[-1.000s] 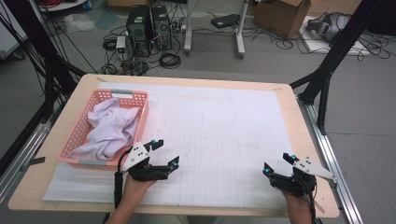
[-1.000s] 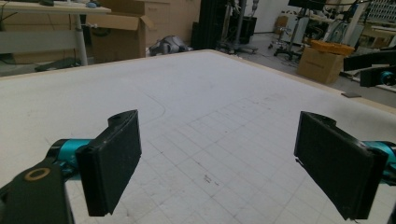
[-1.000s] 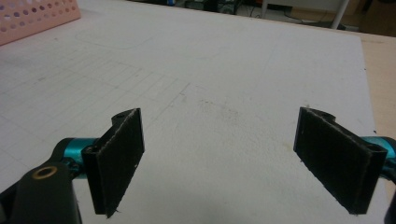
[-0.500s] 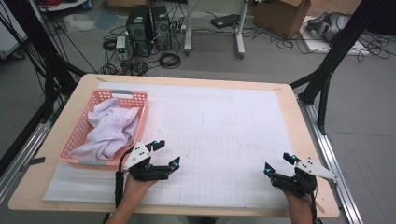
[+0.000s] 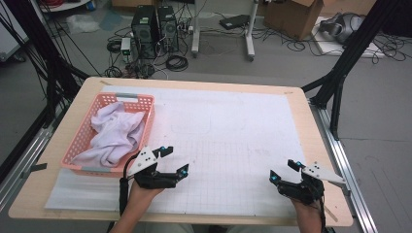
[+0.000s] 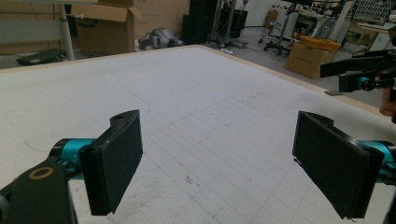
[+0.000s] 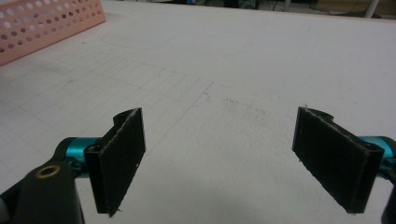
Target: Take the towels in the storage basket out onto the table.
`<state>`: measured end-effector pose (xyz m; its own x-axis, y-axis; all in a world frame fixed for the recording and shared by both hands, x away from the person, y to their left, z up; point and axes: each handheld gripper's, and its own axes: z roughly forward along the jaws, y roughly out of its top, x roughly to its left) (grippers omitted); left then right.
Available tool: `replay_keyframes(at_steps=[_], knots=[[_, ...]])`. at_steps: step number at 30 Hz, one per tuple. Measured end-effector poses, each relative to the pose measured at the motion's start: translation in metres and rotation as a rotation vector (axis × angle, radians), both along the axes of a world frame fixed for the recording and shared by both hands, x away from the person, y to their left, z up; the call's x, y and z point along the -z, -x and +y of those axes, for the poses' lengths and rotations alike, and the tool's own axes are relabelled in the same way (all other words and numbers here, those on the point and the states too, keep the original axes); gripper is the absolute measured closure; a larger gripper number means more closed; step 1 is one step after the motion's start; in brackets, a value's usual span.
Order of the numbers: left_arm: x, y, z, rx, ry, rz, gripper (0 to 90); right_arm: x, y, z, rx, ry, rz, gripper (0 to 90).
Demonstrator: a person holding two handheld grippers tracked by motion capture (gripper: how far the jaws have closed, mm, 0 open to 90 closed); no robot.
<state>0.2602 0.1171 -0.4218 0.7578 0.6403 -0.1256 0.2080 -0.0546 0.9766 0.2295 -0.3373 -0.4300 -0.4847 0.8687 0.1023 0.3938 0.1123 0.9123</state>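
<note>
pink basket (image 5: pixel 82 138) of white cloth (image 5: pixel 116 133) beside left hand-held gripper (image 5: pixel 175 160).

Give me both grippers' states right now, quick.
Left gripper: open, jaws wide apart, holding nothing, beside the pink basket.
Right gripper: open, jaws wide apart, holding nothing, over the white mat.
</note>
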Motion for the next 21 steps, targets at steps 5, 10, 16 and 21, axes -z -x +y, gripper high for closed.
replay_keyframes(at_steps=[5, 10, 16, 21], knots=[[-0.019, 0.003, 0.002, 0.010, -0.027, -0.028, 16.3, -0.001, 0.001, -0.001, 0.060, 0.055, -0.050, 14.4], [-0.044, 0.006, 0.013, -0.012, 0.010, -0.054, 16.3, -0.002, 0.002, -0.006, 0.052, 0.037, -0.040, 14.3], [-0.068, -0.002, 0.033, 0.004, -0.003, -0.020, 16.3, -0.003, 0.003, -0.004, 0.030, 0.052, -0.048, 14.3], [-0.086, -0.010, 0.053, -0.022, -0.008, -0.008, 16.4, -0.003, 0.003, -0.002, 0.019, 0.067, -0.051, 14.4]])
